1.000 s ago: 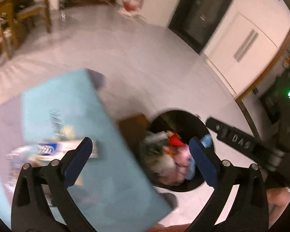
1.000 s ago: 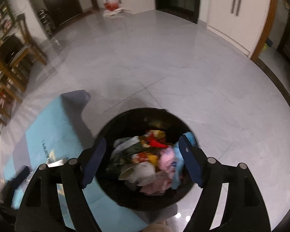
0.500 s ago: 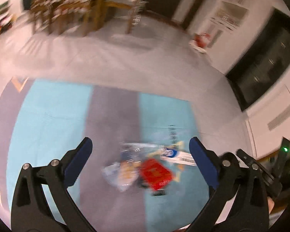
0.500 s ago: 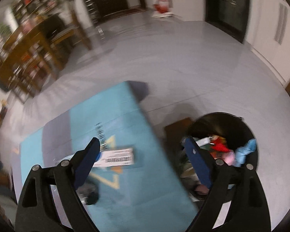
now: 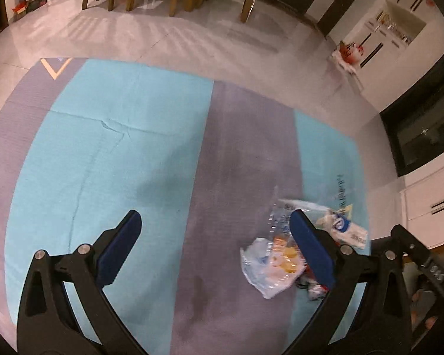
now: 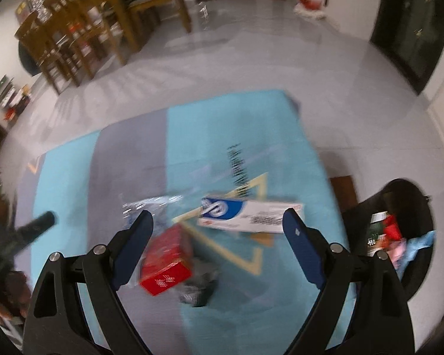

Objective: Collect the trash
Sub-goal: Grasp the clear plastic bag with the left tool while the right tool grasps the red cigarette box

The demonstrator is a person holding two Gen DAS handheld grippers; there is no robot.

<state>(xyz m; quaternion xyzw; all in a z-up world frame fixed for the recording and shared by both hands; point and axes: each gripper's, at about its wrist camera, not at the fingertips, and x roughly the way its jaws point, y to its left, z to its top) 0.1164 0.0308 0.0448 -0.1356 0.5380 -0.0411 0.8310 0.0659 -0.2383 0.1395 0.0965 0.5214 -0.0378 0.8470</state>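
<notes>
Both tools are swinging away from the black trash bin (image 6: 399, 236) to the mat (image 5: 118, 148), right tool (image 6: 216, 230) having just been opening and left tool (image 5: 213, 230) gaping, both empty, while ahead between the right's tips a light, stiff red carton (image 6: 165, 263) and white-and-blue box (image 6: 248, 216) are lying, likely best pinched across their narrow sides.

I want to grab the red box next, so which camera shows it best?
The right wrist view. The red box lies whole on the mat, though blurred, near the right gripper. In the left wrist view only a red sliver peeks past the left gripper.
</notes>
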